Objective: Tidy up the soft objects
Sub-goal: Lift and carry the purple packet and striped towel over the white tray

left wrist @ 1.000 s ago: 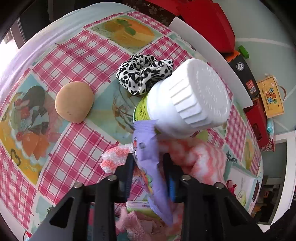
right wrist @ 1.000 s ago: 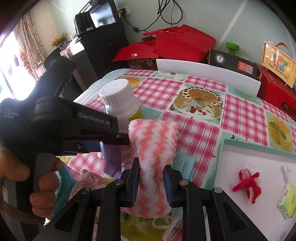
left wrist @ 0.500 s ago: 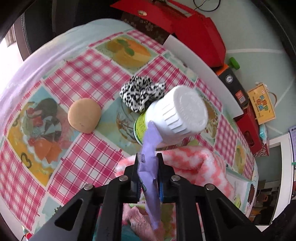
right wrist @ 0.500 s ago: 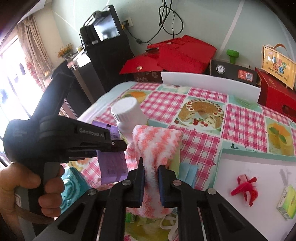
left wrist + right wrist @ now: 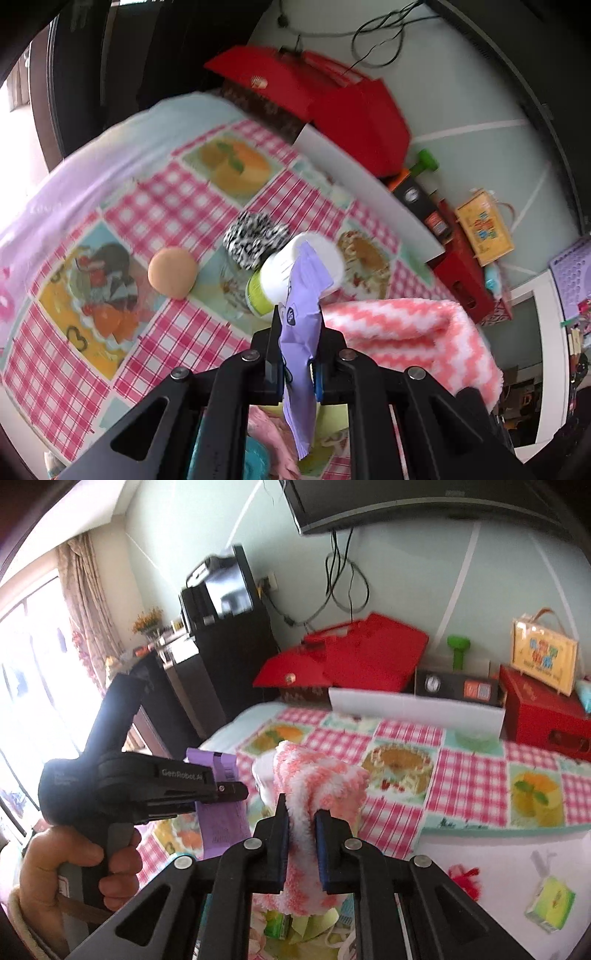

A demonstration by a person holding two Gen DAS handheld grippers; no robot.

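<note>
My left gripper [image 5: 298, 354] is shut on a purple soft packet [image 5: 301, 332] and holds it raised above the table; the packet also shows in the right wrist view [image 5: 221, 805], clamped in that gripper. My right gripper [image 5: 301, 834] is shut on a fluffy pink-and-white sock [image 5: 314, 790], lifted off the table; the sock shows at the right of the left wrist view [image 5: 402, 332]. Below on the checked tablecloth [image 5: 155, 206] lie a black-and-white scrunchie [image 5: 251, 236] and a tan round sponge [image 5: 171, 272].
A white-capped bottle [image 5: 291, 273] stands under the packet. A white board [image 5: 498, 886] at the right carries a red yarn toy [image 5: 467, 877] and a green carton [image 5: 550, 901]. Red boxes [image 5: 354, 657] and a white tray [image 5: 413, 705] lie behind the table.
Both grippers have risen with their loads, the packet and the sock; the table now looks farther below. The right view has tilted up toward the wall.
</note>
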